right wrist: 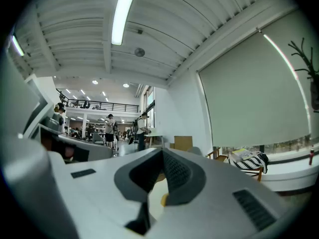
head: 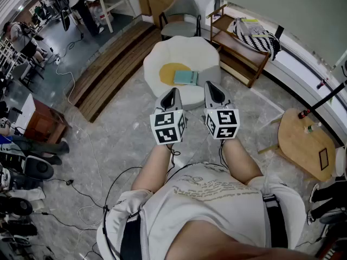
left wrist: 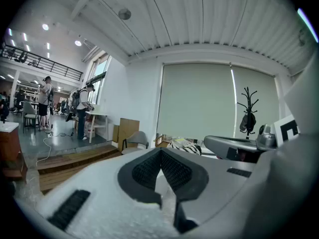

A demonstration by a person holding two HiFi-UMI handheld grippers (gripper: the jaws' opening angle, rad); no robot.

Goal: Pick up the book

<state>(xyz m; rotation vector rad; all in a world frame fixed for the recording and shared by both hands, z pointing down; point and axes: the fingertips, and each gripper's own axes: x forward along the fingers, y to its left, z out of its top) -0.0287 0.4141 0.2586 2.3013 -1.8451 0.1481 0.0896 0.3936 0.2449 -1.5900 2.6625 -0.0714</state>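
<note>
A teal book (head: 186, 77) lies on a white, scallop-edged low table (head: 162, 58), beside a yellow patch on its top. My left gripper (head: 172, 92) and right gripper (head: 211, 88) are held side by side in front of me, just short of the table's near edge, both pointing at the book. In the left gripper view the jaws of the left gripper (left wrist: 160, 152) meet at the tips with nothing between them. The right gripper (right wrist: 162, 152) is likewise shut and empty, with a bit of the yellow patch showing below its tips. The book is hidden in both gripper views.
A grey armchair (head: 181, 15) stands behind the table. A wooden rack (head: 233, 53) with a striped bag (head: 257, 37) is at the back right. A round wooden side table (head: 303, 140) stands to the right, wooden steps (head: 114, 64) to the left. Cables (head: 81, 194) run over the floor.
</note>
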